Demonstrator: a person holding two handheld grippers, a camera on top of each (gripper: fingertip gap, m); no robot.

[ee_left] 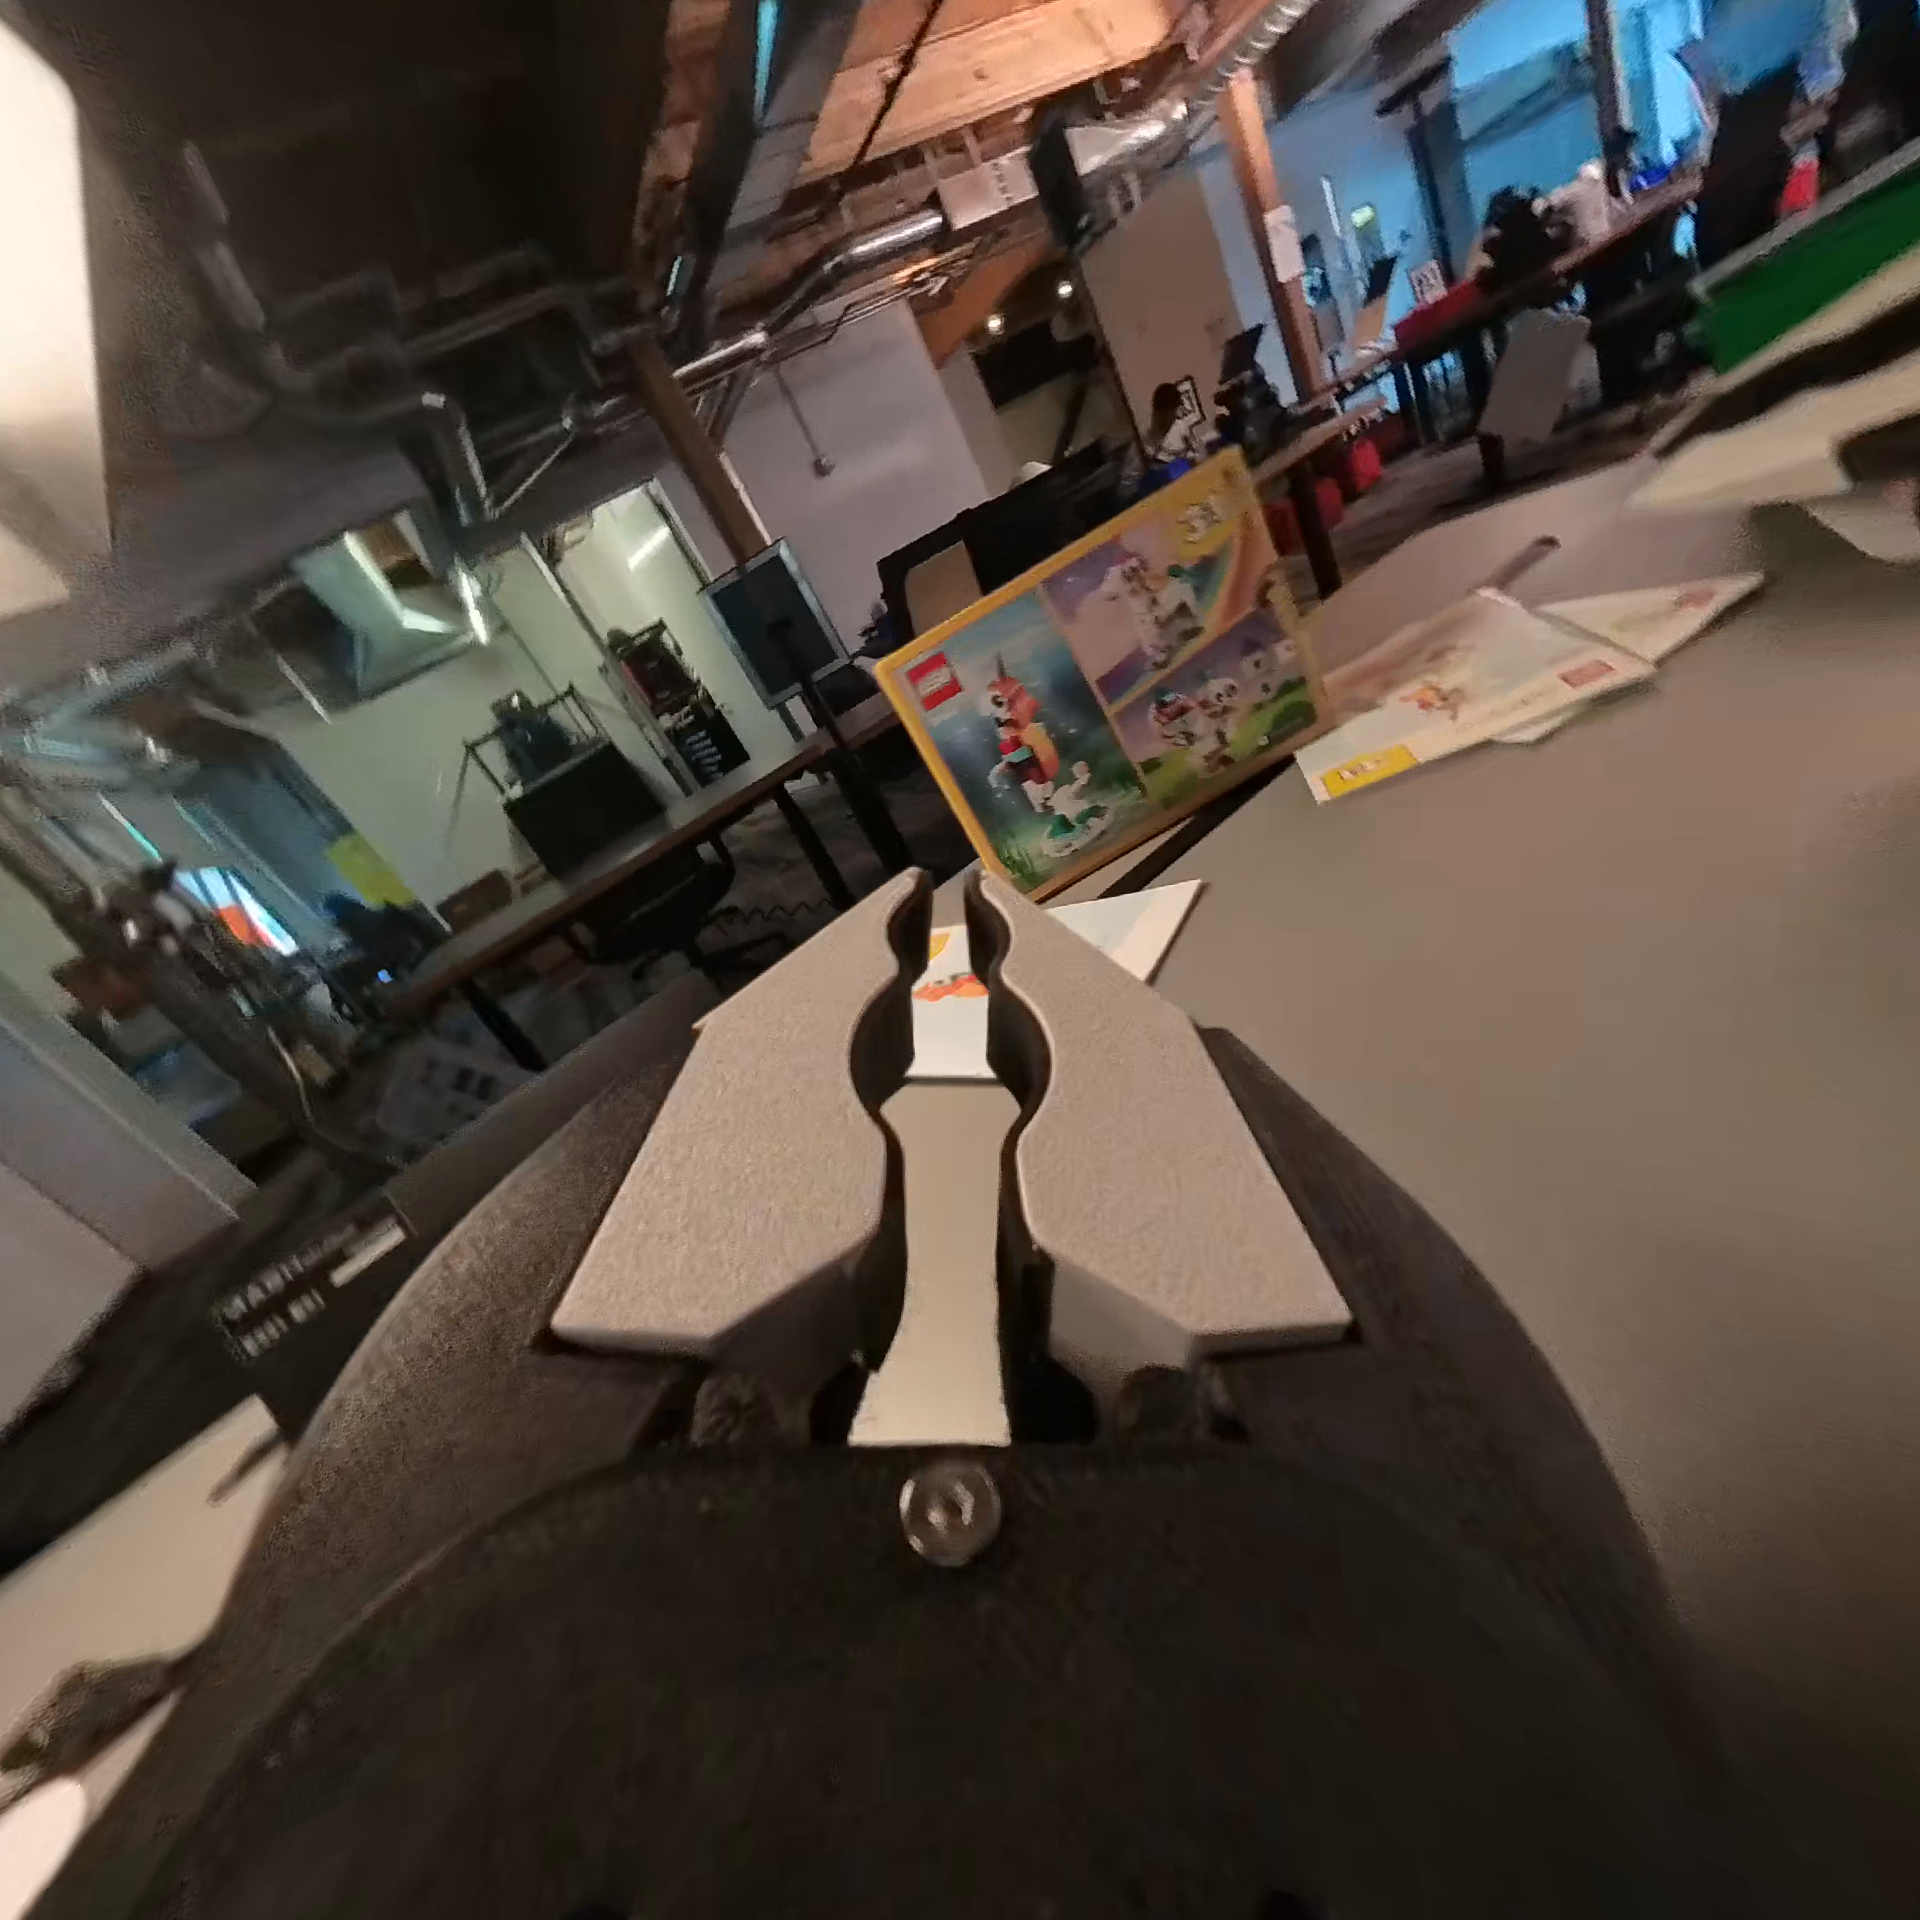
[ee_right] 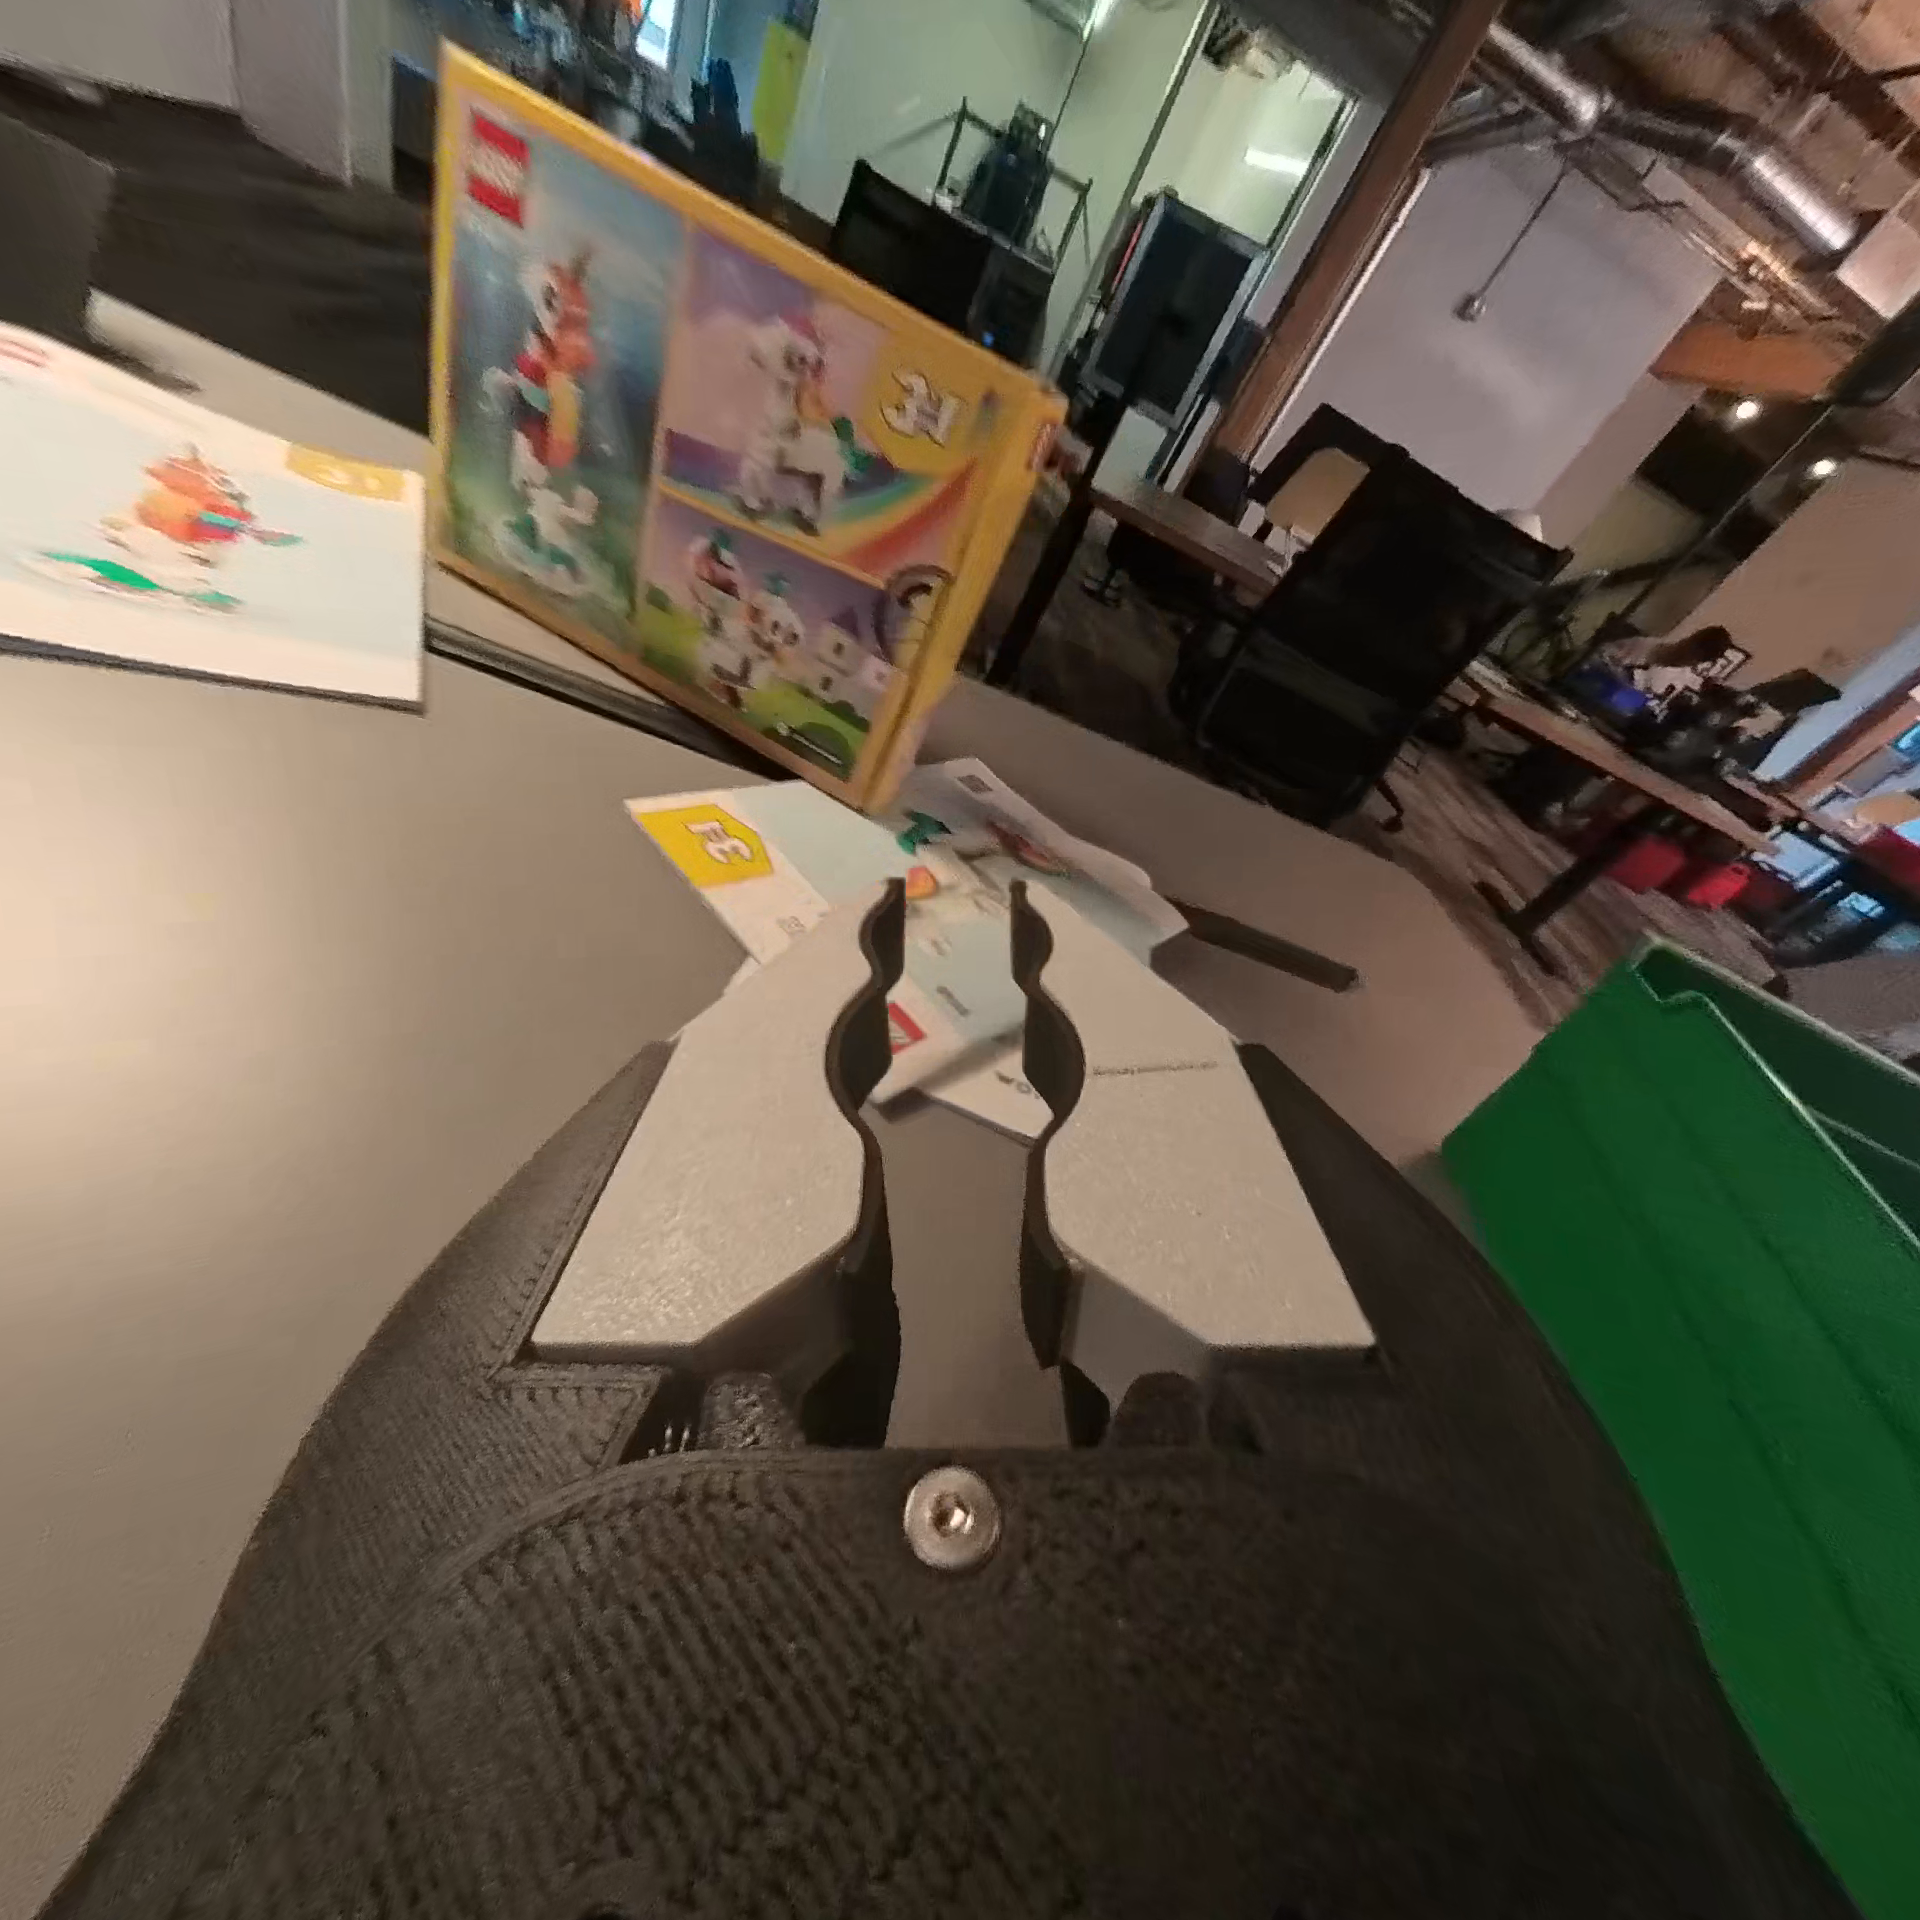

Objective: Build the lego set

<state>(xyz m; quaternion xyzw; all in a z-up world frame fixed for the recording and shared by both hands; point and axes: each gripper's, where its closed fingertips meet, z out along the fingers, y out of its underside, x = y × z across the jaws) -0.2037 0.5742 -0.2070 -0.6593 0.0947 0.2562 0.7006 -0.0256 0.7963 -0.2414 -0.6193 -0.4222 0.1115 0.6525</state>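
The lego set box (ee_right: 717, 488) stands upright near the desk (ee_right: 260, 935) edge, its picture side facing the work area, likely for reference. Instruction booklets (ee_right: 208, 540) lie flat around it for reading. Both the left tongs (ee_left: 948, 894) and right tongs (ee_right: 956, 904) hover low, narrowly parted and empty. A green bin (ee_right: 1704, 1299) sits just right; its contents are hidden, perhaps the bricks.

Right gripper (ee_right: 954, 902), jaws apart and empty, faces booklet (ee_right: 940, 987) below yellow box (ee_right: 707, 457).
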